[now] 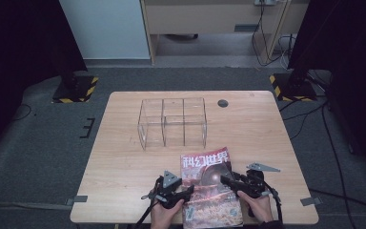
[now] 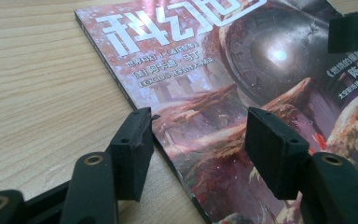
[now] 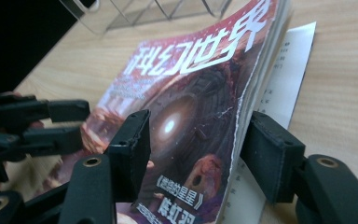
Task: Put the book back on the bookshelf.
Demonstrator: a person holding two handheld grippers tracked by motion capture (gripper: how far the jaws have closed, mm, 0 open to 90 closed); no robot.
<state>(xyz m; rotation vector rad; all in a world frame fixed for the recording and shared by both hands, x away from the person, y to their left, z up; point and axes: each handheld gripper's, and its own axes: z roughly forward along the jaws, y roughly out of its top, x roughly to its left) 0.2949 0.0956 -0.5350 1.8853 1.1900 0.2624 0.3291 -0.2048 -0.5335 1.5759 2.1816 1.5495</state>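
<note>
Two grippers, both with jaws spread: the left gripper (image 1: 185, 192) straddles the spine edge of the one magazine (image 1: 209, 188), the right gripper (image 1: 228, 180) its page edge. The magazine's long axis points toward one clear divided box (image 1: 172, 123) beyond it.

Black two-jaw left gripper (image 1: 188, 190), right gripper (image 1: 225, 180), brass-ringed screw holes, grey triangular top plates, black cables

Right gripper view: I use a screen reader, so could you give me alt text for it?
An open gripper straddles the right edge of a magazine on a wooden table, one jaw over the cover, one beside the pages. A paper slip pokes out beneath.
</note>
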